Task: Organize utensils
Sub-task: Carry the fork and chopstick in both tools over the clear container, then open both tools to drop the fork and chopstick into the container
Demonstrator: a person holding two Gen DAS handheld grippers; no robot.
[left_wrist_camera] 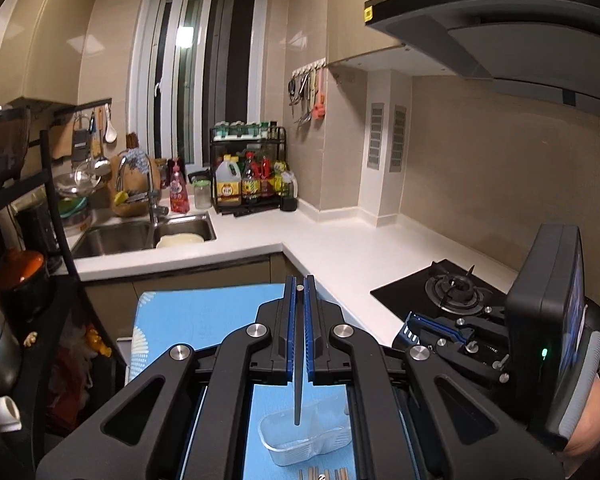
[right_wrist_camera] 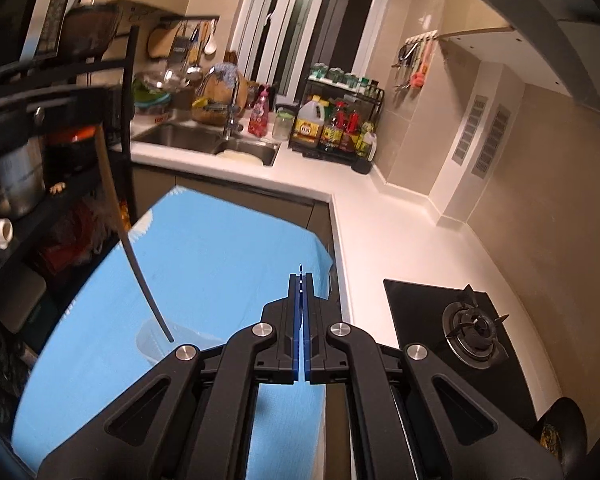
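Looking over a kitchen: white L-shaped counter (left_wrist_camera: 340,256), sink (left_wrist_camera: 140,236), gas hob (left_wrist_camera: 456,292). Bottle labels on rack (left_wrist_camera: 252,172) too blurred for reading. Left gripper (left_wrist_camera: 300,288) clamping dark chopstick (left_wrist_camera: 298,380), tip hanging over clear plastic container (left_wrist_camera: 300,440) on blue cloth (left_wrist_camera: 204,312). Right gripper (right_wrist_camera: 300,284) closed, holding nothing.

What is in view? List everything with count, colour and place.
chopstick: one, dark, clamped upright, tip over the tub
tub: one, clear, on the cloth
loose chopsticks: a few, brown, on the cloth by the tub
cloth: one, blue, over the table
sink: one, steel, far left of the counter
bottles: many, mixed, in the rack by the window
burner: one, black, right of the counter
hood: one, black, above the burner
left gripper: black, blue pads, shut on the chopstick
right gripper: black, blue pads, shut, empty
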